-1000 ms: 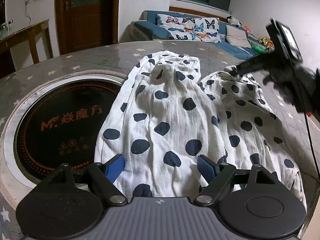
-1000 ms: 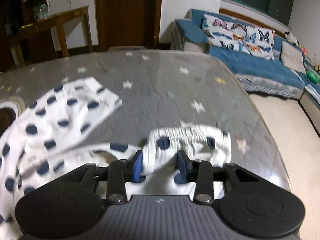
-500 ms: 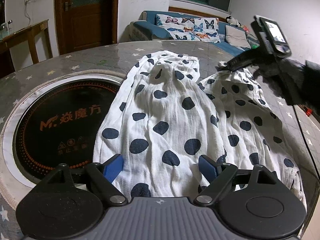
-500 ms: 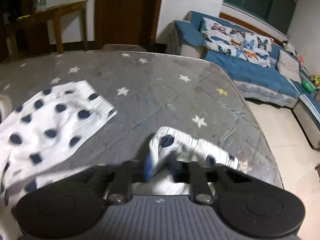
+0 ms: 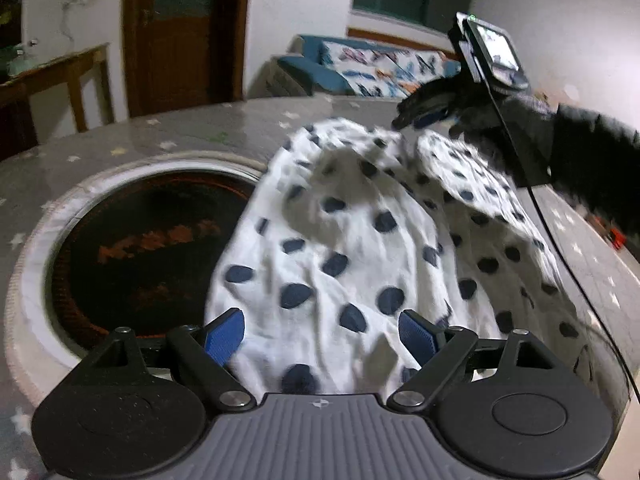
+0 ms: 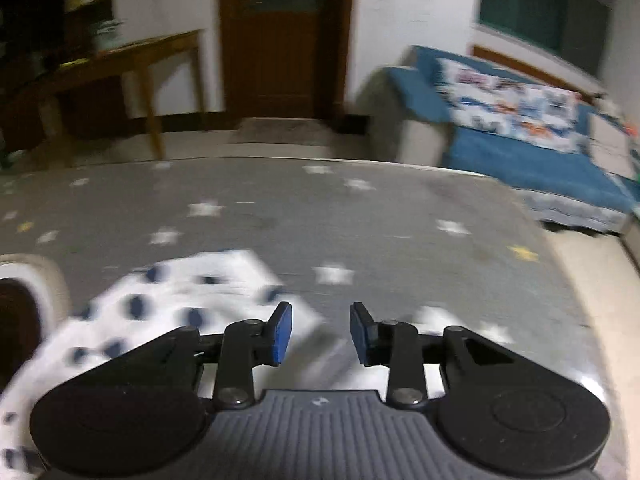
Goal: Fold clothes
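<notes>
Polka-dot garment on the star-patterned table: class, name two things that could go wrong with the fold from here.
1. The right hand-held gripper is open with nothing between its pads, so the polka-dot garment may settle crooked.
2. The garment's left edge overlaps the round cooktop recess, so it could sag or snag there.

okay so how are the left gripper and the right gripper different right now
The left gripper is spread wide, low over the near end of the polka-dot garment; the right gripper has a narrower gap and is up by the garment's far end. Fabric shows between the left fingers; only table shows between the right. Both are open, holding nothing, with blue pads.
</notes>
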Motion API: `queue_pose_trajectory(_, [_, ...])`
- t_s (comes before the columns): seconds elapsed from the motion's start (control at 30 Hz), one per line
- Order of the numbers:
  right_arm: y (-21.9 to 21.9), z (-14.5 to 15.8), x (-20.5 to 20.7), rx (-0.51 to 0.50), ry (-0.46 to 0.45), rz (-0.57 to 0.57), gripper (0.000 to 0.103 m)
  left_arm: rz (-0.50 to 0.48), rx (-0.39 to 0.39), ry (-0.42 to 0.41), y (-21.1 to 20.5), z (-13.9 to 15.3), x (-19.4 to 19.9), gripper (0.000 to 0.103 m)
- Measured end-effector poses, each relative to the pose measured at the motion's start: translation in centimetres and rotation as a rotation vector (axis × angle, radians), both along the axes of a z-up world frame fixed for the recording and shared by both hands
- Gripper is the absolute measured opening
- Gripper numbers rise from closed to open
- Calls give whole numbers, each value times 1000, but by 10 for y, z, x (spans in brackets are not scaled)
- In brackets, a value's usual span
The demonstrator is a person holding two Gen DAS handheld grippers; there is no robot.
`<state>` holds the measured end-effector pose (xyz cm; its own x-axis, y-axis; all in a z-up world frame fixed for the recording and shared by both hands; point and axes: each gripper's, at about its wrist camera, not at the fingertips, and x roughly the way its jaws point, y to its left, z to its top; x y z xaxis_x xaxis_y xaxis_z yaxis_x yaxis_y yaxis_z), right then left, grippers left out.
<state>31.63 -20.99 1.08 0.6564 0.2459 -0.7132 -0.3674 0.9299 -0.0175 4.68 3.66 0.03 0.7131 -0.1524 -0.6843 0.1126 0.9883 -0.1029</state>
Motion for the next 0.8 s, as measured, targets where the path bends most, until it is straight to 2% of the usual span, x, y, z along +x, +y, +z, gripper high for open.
queue_pose_trajectory(0.07, [18, 0, -1, 33, 25, 67, 32, 27, 6, -11, 6, 3, -5, 87])
queue_pose_trajectory(0.13, [37, -4, 1, 23, 47, 98, 32, 54, 13, -21, 13, 6, -11, 87])
queue_pose_trajectory(0.27, [64, -16, 13, -3, 120, 88, 33, 77, 16, -20, 22, 6, -19, 85])
queue_pose_trajectory(0.37, [71, -16, 18, 1, 115, 88, 34, 60, 0, 6, 24, 0, -21, 73])
queue_pose_trajectory(0.43, [78, -18, 20, 3, 116, 91, 34, 43, -16, 22, 24, -4, -22, 58])
queue_pose_trajectory(0.47, [82, -18, 21, 1, 115, 97, 34, 35, -22, 30, 23, -5, -23, 54])
queue_pose_trajectory(0.6, [109, -19, 28, 6, 118, 129, 34, 31, -14, 28, 24, -7, -27, 14])
queue_pose_trajectory(0.63, [117, -19, 30, 9, 117, 144, 34, 35, -32, 33, 27, -6, -28, 9])
queue_pose_trajectory(0.8, [166, -20, 32, 15, 110, 233, 36, 64, -39, 27, 32, 1, -45, 6])
